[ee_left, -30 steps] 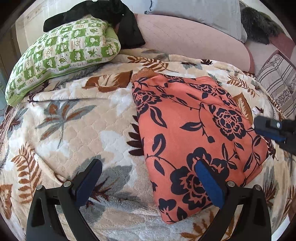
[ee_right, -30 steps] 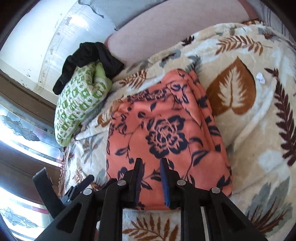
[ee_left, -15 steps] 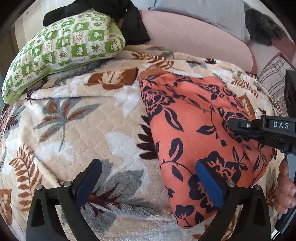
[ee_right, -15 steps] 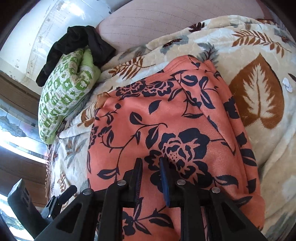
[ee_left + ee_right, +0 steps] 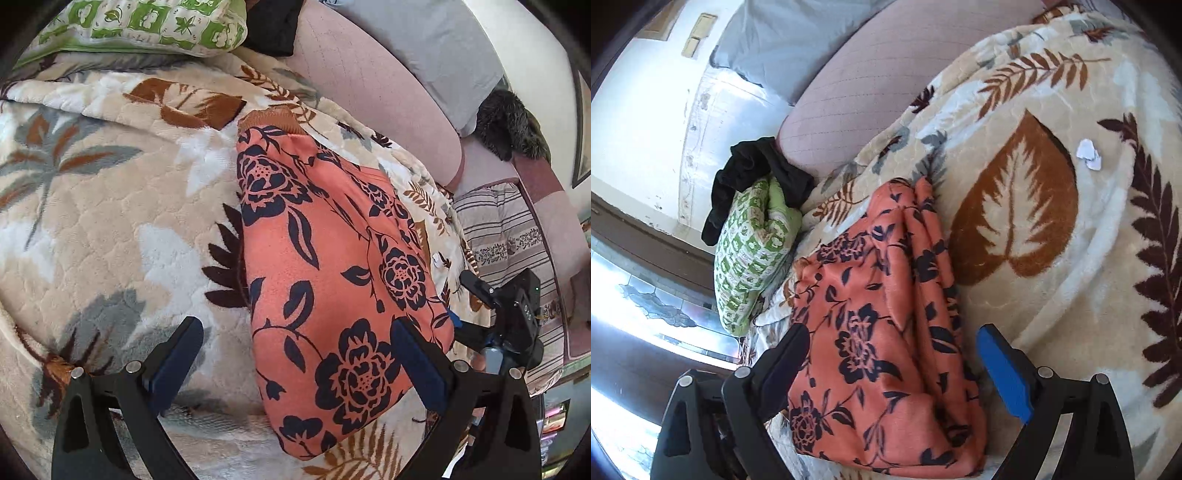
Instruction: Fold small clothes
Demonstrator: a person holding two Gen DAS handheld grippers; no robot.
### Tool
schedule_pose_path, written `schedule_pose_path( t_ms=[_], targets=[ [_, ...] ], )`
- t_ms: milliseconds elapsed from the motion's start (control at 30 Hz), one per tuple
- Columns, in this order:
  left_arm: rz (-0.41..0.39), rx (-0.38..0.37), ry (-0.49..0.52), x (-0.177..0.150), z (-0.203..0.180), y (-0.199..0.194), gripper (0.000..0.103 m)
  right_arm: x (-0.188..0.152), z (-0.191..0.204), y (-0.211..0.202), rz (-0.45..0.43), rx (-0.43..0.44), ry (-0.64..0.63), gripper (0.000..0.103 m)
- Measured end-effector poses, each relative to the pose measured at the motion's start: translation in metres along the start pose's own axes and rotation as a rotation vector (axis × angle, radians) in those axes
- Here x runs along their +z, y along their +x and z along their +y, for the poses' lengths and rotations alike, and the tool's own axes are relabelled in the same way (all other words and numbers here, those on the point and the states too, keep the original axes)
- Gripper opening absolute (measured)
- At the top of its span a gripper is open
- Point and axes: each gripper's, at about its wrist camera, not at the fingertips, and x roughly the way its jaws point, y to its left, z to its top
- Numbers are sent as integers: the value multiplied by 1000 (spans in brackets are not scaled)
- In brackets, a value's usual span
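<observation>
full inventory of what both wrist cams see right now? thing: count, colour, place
folded garment: 1, coral with navy flowers, on the blanket
blanket: 1, cream with brown and grey leaves, covers the bed
pillow: 1, green and white, at the blanket's far edge
black cloth: 1, on the pillow
grey pillow: 1, by the wall
paper scrap: 1, white, on the blanket
left gripper: open, over the garment
right gripper: jaws just opened, astride the garment
</observation>
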Motion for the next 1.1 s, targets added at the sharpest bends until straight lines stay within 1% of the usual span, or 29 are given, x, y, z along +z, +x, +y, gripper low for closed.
schedule_pose_path(
  t_ms=[67,200,267,333,400,433,467,500,533,567,600,633,667,733,833,933,1100],
  targets=[
    [22,9,3,2,-1,8,101,1,-14,7,39,24,33,94],
    [68,15,-6,3,0,28,101,1,-30,22,70,87,71,94],
    [55,40,28,2,-8,32,101,0,-32,30,88,127,77,94],
    [56,42,64,3,-16,38,101,-3,-26,38,93,117,51,94],
    [42,44,88,1,-23,43,101,-7,-16,45,99,125,9,89],
    [27,47,99,0,-26,44,101,-10,-13,51,115,145,8,80],
    [15,39,115,-1,-31,45,99,-14,-10,58,131,141,10,78],
    [4,53,137,-2,-36,45,93,-19,-4,61,117,100,-21,76],
    [-14,94,167,-3,-41,44,87,-22,4,62,105,60,-69,72],
    [-27,130,198,-5,-46,44,83,-25,10,63,100,25,-100,60],
    [-38,154,220,-6,-48,44,75,-26,12,62,96,4,-100,53],
    [-50,162,228,-6,-49,42,67,-25,11,61,91,8,-84,49],
    [-63,164,231,-6,-50,39,62,-26,10,59,78,13,-75,44],
    [-83,167,237,-4,-51,32,49,-27,16,55,56,-13,-101,42],
    [-112,179,257,-4,-51,18,43,-32,34,47,16,-51,-158,39],
    [-153,208,289,-6,-57,0,43,-38,55,36,-21,-73,-228,38],
    [-224,245,336,-18,-66,-39,42,-54,85,20,-60,-65,-310,38]
  ],
)
